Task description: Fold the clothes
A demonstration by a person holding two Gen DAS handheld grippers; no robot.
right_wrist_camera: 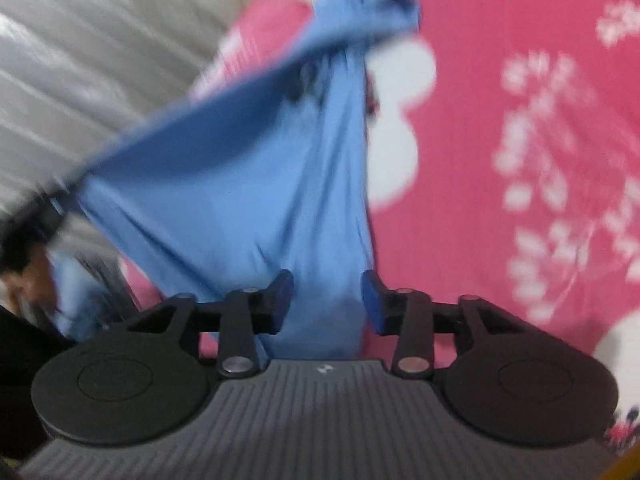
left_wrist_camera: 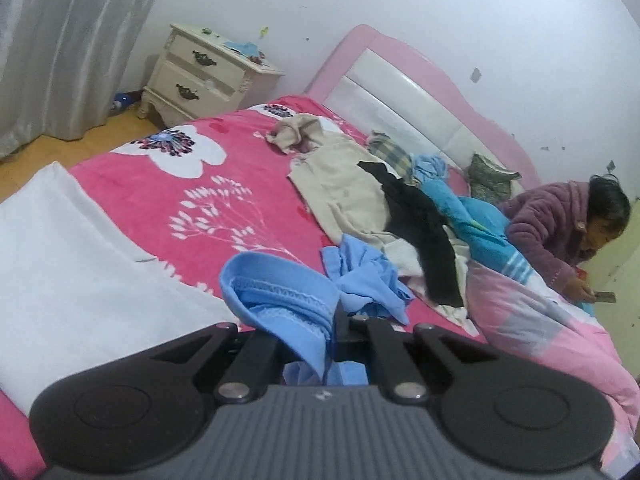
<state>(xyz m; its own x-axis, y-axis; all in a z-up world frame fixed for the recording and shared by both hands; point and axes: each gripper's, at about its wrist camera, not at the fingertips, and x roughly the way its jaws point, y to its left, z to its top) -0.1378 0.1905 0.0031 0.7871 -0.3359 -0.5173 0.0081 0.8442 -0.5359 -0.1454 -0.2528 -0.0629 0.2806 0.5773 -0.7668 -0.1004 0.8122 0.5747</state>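
A light blue garment [left_wrist_camera: 280, 292] hangs from my left gripper [left_wrist_camera: 320, 336], which is shut on its stitched hem; the rest of it trails onto the pink floral bedspread [left_wrist_camera: 168, 200]. In the blurred right wrist view the same blue garment [right_wrist_camera: 248, 168] stretches from the far bed toward my right gripper [right_wrist_camera: 326, 300]. The right jaws stand apart with the cloth lying between and below them, not pinched. A pile of other clothes, beige [left_wrist_camera: 344, 184], black [left_wrist_camera: 420, 220] and turquoise [left_wrist_camera: 472, 220], lies across the bed.
A white sheet [left_wrist_camera: 60, 256] lies at the bed's near left. A cream nightstand [left_wrist_camera: 204, 76] stands by the grey curtain [left_wrist_camera: 72, 40]. A pink headboard [left_wrist_camera: 400, 80] runs behind. A child in a purple robe [left_wrist_camera: 560, 228] leans on the bed's right side beside a pink quilt [left_wrist_camera: 540, 320].
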